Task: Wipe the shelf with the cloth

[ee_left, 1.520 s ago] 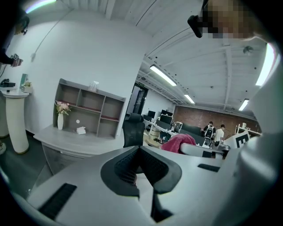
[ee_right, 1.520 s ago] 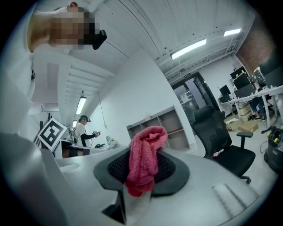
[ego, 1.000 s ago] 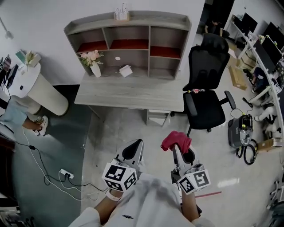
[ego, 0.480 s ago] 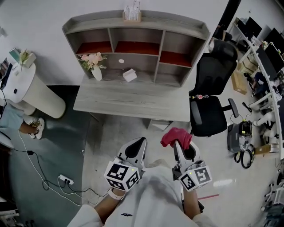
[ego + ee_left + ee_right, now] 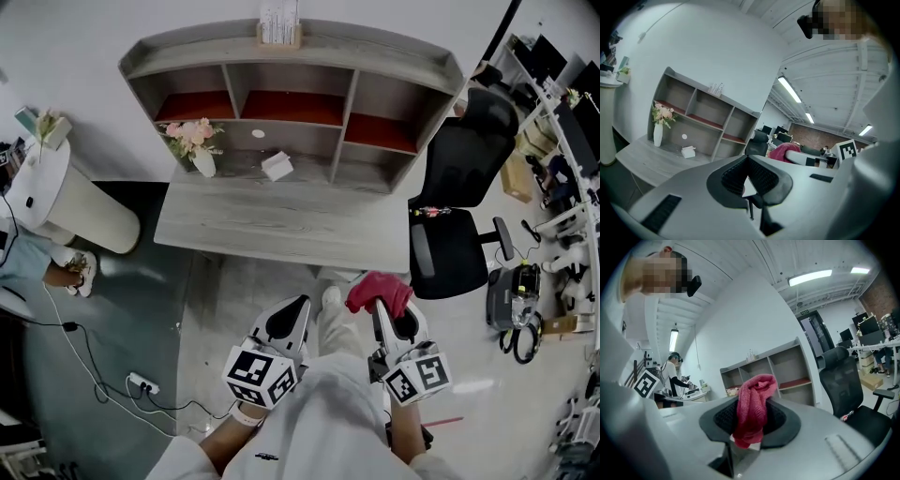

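Clamping the cloth (image 5: 376, 288), right gripper (image 5: 380, 304) faces the shelf (image 5: 187, 49); left gripper (image 5: 298, 303) closed, empty; vase (image 5: 203, 163) seemingly holds flowers (image 5: 190, 132).

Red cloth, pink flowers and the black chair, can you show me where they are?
red cloth (image 5: 378, 292): head view, middle of the bunched-up part.
pink flowers (image 5: 190, 134): head view, on the blooms above the white vase.
black chair (image 5: 448, 265): head view, on the seat.
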